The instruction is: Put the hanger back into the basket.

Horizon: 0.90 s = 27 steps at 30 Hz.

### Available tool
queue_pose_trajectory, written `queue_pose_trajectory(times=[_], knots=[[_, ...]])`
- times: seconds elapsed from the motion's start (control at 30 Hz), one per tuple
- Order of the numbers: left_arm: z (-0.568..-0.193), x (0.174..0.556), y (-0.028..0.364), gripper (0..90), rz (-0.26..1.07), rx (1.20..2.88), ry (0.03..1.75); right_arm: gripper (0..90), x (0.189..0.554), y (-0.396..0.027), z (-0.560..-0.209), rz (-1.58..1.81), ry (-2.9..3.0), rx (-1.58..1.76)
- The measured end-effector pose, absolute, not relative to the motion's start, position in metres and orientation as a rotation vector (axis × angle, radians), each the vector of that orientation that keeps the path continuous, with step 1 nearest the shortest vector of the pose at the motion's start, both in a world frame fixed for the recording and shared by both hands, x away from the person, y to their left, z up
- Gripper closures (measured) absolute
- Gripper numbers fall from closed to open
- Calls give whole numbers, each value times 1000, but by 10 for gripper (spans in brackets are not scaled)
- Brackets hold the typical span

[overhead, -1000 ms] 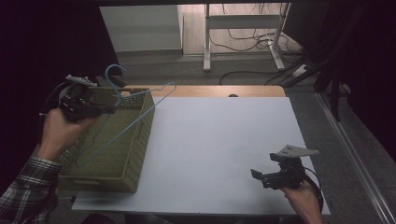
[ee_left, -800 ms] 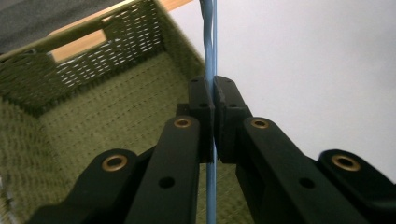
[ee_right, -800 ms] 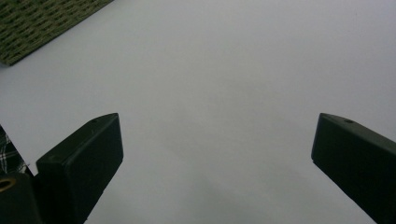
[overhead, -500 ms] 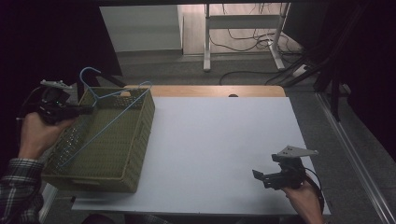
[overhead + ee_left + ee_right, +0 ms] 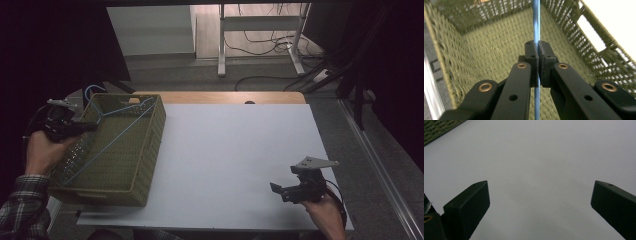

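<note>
your left gripper (image 5: 538,65): jaws clamped on the blue hanger wire (image 5: 536,22) | below you: inside of the green woven basket (image 5: 486,47)

The olive-green woven wicker basket (image 5: 145,150) shows a fine basket-weave pattern with open lattice bands along its walls. The thin light-blue wire hanger (image 5: 117,131) lies across it as pale blue lines, and in the left gripper view it is a bright blue streak (image 5: 537,22) against the green weave. The left black plastic claw (image 5: 538,53) carries brass-coloured rivets. The flat counter (image 5: 240,155) is plain white with a light wooden strip at its far edge. The right black claw (image 5: 540,195) is matt black, with a grey plate on top. The left sleeve (image 5: 22,210) is plaid, dark and light checks.
</note>
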<state>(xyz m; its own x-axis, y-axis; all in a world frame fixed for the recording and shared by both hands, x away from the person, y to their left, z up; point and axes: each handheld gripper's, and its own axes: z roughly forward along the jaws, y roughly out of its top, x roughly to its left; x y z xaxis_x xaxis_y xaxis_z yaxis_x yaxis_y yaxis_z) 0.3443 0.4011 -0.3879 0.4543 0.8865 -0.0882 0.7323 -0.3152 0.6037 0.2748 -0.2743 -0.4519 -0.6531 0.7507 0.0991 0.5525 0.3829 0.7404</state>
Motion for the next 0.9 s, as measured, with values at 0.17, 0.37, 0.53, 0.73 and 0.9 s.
queue_pose_trajectory(times=[0.17,0.37,0.53,0.73,0.9], knots=[[-408,348,404,879,303,2118,1371,18,275,-273,-453,1127,2399,1153],[-438,356,400,877,279,2161,1445,17,274,-273,-452,1146,2386,1132],[-454,362,395,815,269,2188,1520,15,275,-274,-453,1159,2376,1131],[-444,358,382,425,437,2181,1557,13,274,-274,-452,1165,2367,1121],[-425,347,371,238,435,2121,1468,11,274,-275,-451,1170,2358,1116]])
